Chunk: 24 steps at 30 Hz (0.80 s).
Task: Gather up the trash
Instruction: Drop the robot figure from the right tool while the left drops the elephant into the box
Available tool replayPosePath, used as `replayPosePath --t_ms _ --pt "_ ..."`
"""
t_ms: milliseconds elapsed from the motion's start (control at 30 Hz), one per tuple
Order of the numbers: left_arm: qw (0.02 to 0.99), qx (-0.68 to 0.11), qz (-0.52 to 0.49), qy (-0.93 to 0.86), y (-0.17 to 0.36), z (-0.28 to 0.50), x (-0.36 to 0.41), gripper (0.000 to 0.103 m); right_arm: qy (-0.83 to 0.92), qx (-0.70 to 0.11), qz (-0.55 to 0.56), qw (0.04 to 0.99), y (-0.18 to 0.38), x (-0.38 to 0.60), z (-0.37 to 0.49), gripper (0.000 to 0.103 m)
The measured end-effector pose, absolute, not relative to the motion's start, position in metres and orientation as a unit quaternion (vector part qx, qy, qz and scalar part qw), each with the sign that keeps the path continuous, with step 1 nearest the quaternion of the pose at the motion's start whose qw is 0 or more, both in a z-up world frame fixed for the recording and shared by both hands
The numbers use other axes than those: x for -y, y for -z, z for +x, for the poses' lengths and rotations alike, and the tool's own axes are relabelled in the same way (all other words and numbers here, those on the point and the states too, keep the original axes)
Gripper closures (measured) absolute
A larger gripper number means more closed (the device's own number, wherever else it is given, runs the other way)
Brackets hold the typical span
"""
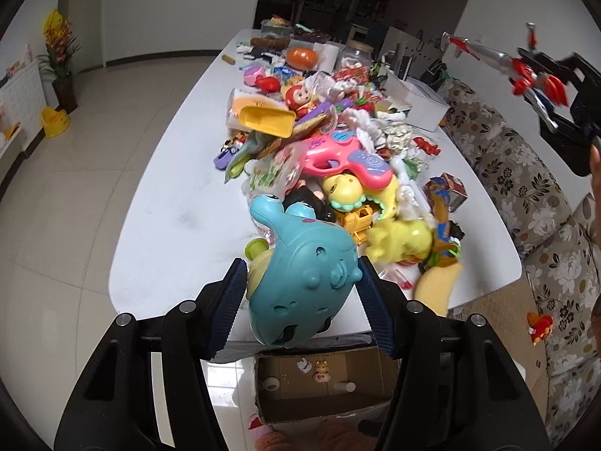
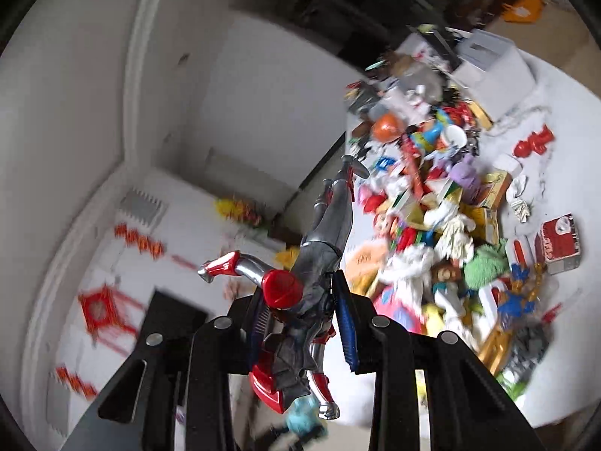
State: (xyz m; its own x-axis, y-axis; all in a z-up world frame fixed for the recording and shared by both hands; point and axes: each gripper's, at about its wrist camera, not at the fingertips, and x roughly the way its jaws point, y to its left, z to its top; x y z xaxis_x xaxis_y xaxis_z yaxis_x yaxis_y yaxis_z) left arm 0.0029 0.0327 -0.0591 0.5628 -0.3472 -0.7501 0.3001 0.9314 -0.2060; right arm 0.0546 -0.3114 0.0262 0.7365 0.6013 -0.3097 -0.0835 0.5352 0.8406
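Clamping the silver-and-red plastic action figure (image 2: 319, 263) in your right gripper (image 2: 300, 323), you hold it lengthwise, legs pointing away above the white table (image 2: 544, 120), while your left gripper (image 1: 300, 293) pinches the teal plastic whale toy (image 1: 304, 274).

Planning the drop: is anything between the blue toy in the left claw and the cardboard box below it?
Nothing visible: the blue toy hangs in the left claw above the open box.

- Teal toy (image 1: 300, 282): smooth, glossy plastic.
- Figure (image 2: 315, 263): shiny silver-and-red plastic.
- Table (image 1: 180, 188): smooth matt white.
- Box (image 1: 323, 387) below the table's edge: matt brown cardboard.
- Sofa (image 1: 526, 188) beside the table: floral cloth.
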Motion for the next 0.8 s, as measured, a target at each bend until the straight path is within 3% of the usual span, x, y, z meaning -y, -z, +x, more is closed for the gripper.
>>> replayPosePath --t_ms 233,567,800 --pt "0.865 -0.447 0.025 0.228 0.072 -0.039 -0.028 0.045 -0.267 -0.376 0.361 0.810 -0.004 0.276 -0.029 0.070" --pt "0.791 -0.539 0.058 0.282 0.194 -0.077 -0.002 0.045 -0.207 -0.583 0.369 0.694 0.193 0.242 -0.140 0.070" --pt "0.734 -0.626 0.069 0.253 0.316 -0.075 0.027 0.045 -0.111 -0.650 0.344 0.668 0.318 0.258 -0.142 0.070"
